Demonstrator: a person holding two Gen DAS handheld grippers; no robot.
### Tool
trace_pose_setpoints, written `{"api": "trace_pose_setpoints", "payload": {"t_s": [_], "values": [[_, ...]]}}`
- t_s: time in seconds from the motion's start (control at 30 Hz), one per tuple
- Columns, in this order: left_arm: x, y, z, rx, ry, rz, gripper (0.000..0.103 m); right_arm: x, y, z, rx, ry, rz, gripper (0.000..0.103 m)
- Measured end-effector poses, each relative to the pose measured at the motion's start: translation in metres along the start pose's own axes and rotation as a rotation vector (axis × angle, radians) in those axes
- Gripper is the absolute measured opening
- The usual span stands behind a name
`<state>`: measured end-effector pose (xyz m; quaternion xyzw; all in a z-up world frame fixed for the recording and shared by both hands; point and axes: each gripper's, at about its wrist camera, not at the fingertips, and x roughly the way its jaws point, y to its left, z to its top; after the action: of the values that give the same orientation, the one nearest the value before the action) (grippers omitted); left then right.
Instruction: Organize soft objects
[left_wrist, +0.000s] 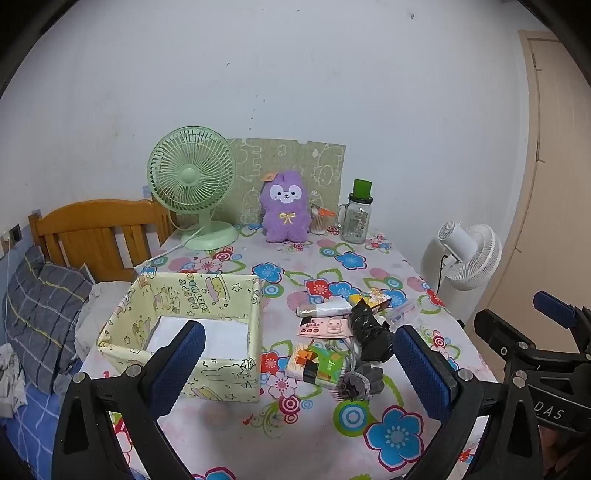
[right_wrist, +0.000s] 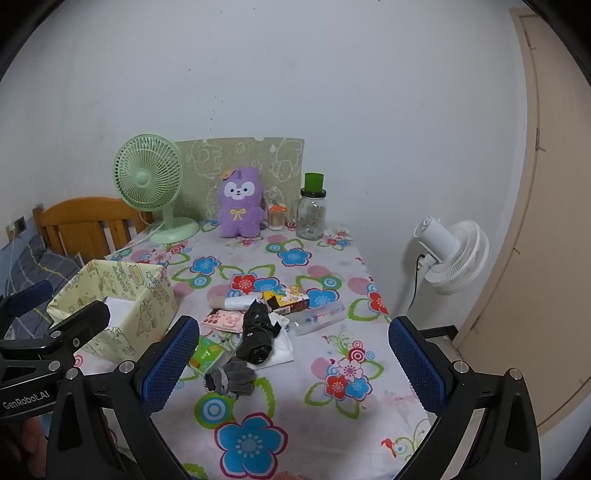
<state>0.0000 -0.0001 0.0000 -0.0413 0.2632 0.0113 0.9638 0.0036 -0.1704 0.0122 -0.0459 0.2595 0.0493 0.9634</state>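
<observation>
While both grippers, left gripper (left_wrist: 299, 365) and right gripper (right_wrist: 293, 360), are hovering with jaws spread wide and empty, the crumpled grey knitted glove (right_wrist: 229, 377) is lying between the right jaws, risking snagging the neighbouring black plastic bag (right_wrist: 256, 334).

Fuzzy plush toy (left_wrist: 283, 211), clear glass jar (left_wrist: 355, 220) (glossy), printed cloth tablecloth (left_wrist: 314, 413).

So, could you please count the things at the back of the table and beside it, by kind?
Fans: 2, a green fan on the table and a white fan on the floor beside it
Plush toys: 1, the purple toy
Glass jars: 1, the jar with a green lid
Total: 4
</observation>
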Motion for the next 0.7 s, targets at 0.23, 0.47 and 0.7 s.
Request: {"api": "trace_pose_setpoints", "payload": {"t_s": [0.23, 0.47, 0.7], "values": [[0.0002, 0.0011, 0.0008, -0.008, 0.001, -0.006, 0.103, -0.0008, -0.0002, 0.0011, -0.003, 0.004, 0.001, 0.103], [-0.0008, 0.0026, -0.0024, -0.006, 0.002, -0.003, 0.103, 0.0014, 0.0001, 0.0022, -0.002, 0.005, 0.0, 0.103], [0.0008, 0.0038, -0.0018, -0.006, 0.002, -0.004, 0.103, -0.0016, 0.0017, 0.001, -0.002, 0.003, 0.001, 0.103]]}}
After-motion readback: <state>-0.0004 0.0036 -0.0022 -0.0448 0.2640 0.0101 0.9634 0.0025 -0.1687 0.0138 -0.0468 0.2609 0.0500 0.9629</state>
